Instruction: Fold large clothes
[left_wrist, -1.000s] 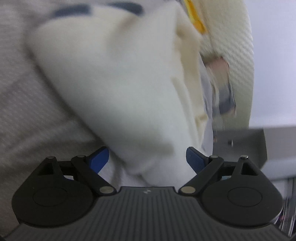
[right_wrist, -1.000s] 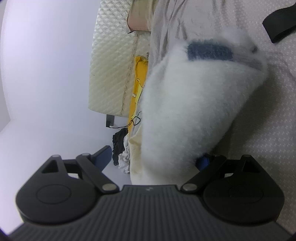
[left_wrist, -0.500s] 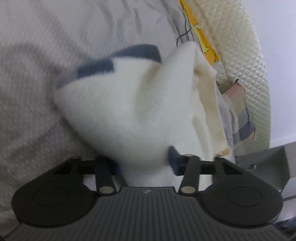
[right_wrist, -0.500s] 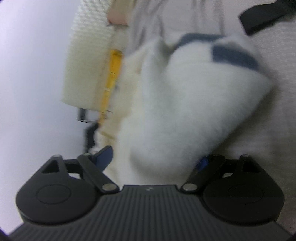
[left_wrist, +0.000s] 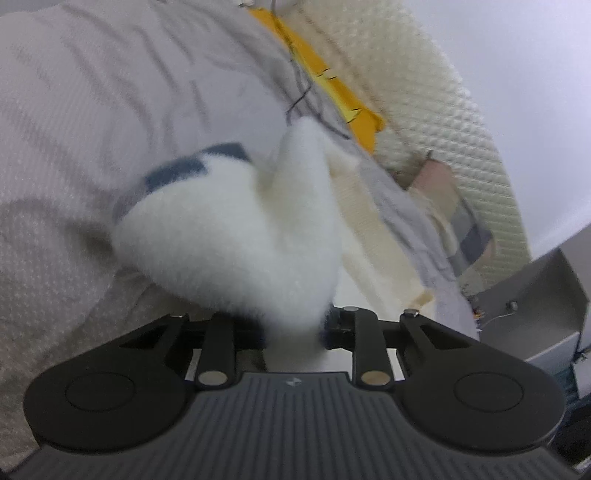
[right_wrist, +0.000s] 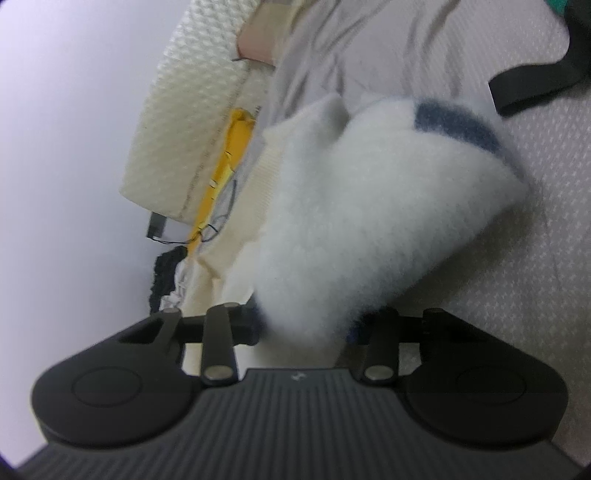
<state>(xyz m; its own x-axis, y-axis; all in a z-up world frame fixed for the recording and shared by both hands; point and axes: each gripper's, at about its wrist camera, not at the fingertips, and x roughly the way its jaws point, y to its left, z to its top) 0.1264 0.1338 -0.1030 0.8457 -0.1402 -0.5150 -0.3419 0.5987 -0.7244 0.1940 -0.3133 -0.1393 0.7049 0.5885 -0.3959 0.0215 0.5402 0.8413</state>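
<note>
A fluffy white fleece garment (left_wrist: 229, 240) with a blue-grey stripe (left_wrist: 173, 175) lies bunched on the grey bed sheet (left_wrist: 74, 110). My left gripper (left_wrist: 293, 328) has its jaws closing on a pinched edge of the fleece, which fills the narrow gap and hides the pads. In the right wrist view the same garment (right_wrist: 369, 221) rises from my right gripper (right_wrist: 304, 328). Its jaws are closing too, with a thicker wad of fleece squeezed between them. The stripe (right_wrist: 454, 118) sits at the far end of the fold.
A cream quilted headboard (left_wrist: 443, 110) and a yellow cloth (left_wrist: 332, 92) border the bed, with a patchwork pillow (left_wrist: 461, 221) beside them. A grey cabinet (left_wrist: 535, 306) stands at the right. A black strap (right_wrist: 535, 88) lies on the sheet (right_wrist: 535, 277); dark clothing (right_wrist: 166, 273) hangs off the edge.
Both pairs of jaws went from wide apart to tight on the fleece. The left gripper rose and rolled, lifting its edge of the garment; the right one tilted but stayed in place.
</note>
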